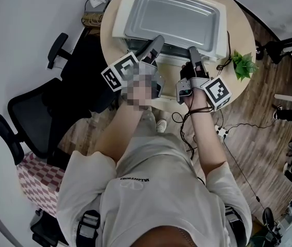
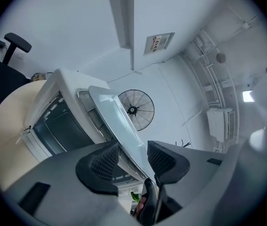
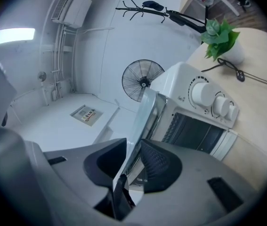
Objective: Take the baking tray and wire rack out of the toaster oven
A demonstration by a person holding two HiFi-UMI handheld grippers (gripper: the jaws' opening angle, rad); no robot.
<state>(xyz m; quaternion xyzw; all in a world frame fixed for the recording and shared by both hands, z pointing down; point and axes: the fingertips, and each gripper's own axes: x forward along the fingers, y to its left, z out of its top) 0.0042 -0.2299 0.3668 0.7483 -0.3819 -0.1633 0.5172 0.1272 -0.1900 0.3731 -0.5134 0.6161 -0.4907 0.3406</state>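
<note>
The silver baking tray (image 1: 171,17) lies on top of the white toaster oven (image 1: 219,40), which stands on the round table (image 1: 236,91). Both grippers sit at the tray's near rim. My left gripper (image 1: 155,44) is open: in the left gripper view the tray's rim (image 2: 117,117) runs between the pads with a gap on each side of my left gripper (image 2: 133,157). My right gripper (image 1: 193,54) straddles the same rim (image 3: 145,112), and my right gripper (image 3: 132,158) is open, with the pads close to the rim. Thin wire bars (image 2: 88,114) show just under the tray. The oven door (image 3: 197,133) is closed.
A potted plant (image 1: 243,66) stands at the table's right edge with a cable beside it. A black office chair (image 1: 32,115) is on the left and a checkered seat (image 1: 35,179) nearer. The oven's knobs (image 3: 204,94) face me. A standing fan (image 2: 135,109) is behind.
</note>
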